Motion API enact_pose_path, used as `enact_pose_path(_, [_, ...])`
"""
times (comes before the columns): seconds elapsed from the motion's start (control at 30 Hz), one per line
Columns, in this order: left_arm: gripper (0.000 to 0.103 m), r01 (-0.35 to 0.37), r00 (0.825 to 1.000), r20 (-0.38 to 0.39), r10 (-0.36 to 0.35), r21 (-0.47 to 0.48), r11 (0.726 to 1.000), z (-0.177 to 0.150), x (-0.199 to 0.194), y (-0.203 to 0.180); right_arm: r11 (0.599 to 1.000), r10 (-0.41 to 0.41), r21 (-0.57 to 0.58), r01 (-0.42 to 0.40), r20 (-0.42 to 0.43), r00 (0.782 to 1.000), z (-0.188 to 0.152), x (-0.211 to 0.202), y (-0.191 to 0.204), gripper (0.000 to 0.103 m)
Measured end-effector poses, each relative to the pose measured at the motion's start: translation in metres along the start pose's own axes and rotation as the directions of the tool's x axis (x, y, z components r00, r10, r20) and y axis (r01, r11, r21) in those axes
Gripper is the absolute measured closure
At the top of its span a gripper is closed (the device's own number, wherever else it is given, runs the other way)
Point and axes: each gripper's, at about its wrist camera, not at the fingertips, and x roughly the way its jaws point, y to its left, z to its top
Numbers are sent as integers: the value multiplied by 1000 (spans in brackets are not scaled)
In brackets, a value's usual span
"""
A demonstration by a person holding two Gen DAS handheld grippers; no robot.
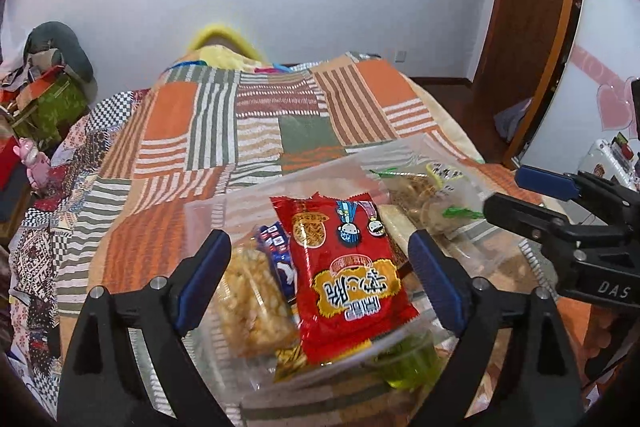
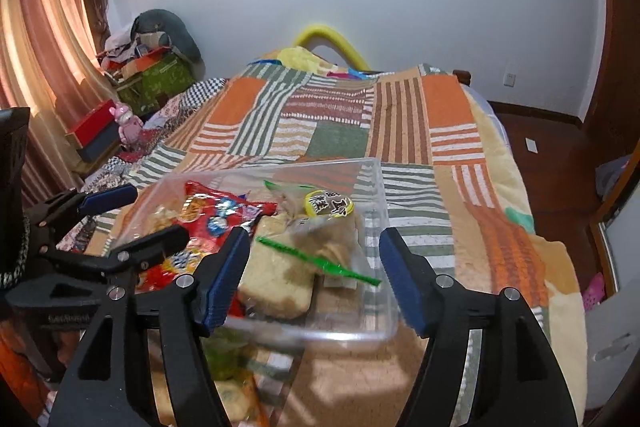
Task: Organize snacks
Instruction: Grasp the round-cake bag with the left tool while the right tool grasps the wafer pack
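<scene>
Patchwork blanket [image 1: 256,131] in orange, green and white stripes covers the bed, and on it sits a clear plastic box [image 2: 376,187] that serves as the landmark. Inside the box lie a red snack packet [image 1: 344,279], a puffed rice bar [image 1: 252,307] just left of the packet, a blue wrapper [image 1: 280,251] partly under it, and a pale cake bag [image 2: 288,267] with a green tie on the right side. A green jelly cup [image 1: 408,367] sits at the near edge. Most snacks seem already collected in the box; little appears left to do. The left gripper [image 1: 320,287] hovers over the box with fingers wide apart, holding nothing. The right gripper [image 2: 316,275] has its fingers apart too, also empty
</scene>
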Motion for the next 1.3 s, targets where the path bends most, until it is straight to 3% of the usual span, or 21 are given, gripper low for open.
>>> enact_pose_path(0.23, [8,-3,999,42,4,-28,1000,-15,-44,11,999,21,-25,-20,14,1000,-17,-26,14,33])
enact_pose_path(0.43, [7,4,1000,27,-2,-74,997,-41,-65,28,997,62,-36,-63,-20,998,-39,-30,29,30])
enact_pose_path(0.6, [7,-16,1000,-17,15,-87,996,-68,-70,38,993,111,-25,-113,-68,992,-57,-24,43,29])
enact_pose_path(0.73, [7,-19,999,-47,14,-106,994,-87,-67,48,989,145,-24,-148,-100,984,-68,-18,56,21])
enact_pose_path(1.03, [7,3,996,-89,-15,-133,991,-110,-59,54,992,107,-51,-118,-190,976,-73,19,69,20])
enact_pose_path(1.1, [7,10,995,-100,-23,-123,992,-113,-56,50,993,101,-46,-112,-205,974,-75,25,68,24])
enact_pose_path(1.13, [7,12,994,-104,-25,-117,993,-114,-55,48,993,99,-41,-110,-212,972,-76,27,67,35])
enact_pose_path(1.2, [7,20,993,-110,-31,-102,995,-116,-54,44,992,112,-27,-121,-219,969,-77,28,64,41])
enact_pose_path(1.3, [7,34,992,-119,-42,-74,997,-118,-53,33,992,124,-10,-128,-183,975,-78,16,59,58])
